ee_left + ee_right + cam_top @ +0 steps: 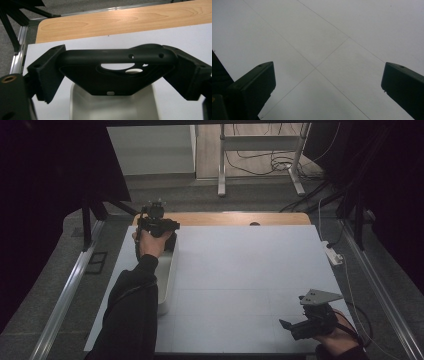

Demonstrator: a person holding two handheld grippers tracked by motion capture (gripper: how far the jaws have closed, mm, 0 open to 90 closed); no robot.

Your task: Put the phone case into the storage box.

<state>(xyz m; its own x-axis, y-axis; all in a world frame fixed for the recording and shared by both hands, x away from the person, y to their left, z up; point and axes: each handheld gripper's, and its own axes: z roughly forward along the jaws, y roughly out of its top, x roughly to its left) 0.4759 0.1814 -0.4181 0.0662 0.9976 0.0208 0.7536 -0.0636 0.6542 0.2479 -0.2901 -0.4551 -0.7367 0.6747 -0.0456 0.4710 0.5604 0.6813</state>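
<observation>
High view: left hand-held gripper [159, 226] at far-left worktop [250, 270] corner, above far end of white bin [166, 280]; right hand-held gripper [292, 326] low near right front edge. Left gripper view: jaws clamped on black case [117, 72], held over bin [112, 107]. Right gripper view: jaws wide apart, bare worktop [324, 37] between.

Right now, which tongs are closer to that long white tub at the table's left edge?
Left. The left tongs hold a black moulded plastic piece right above the long white tub; the right tongs sit open at the table's near right corner.
</observation>
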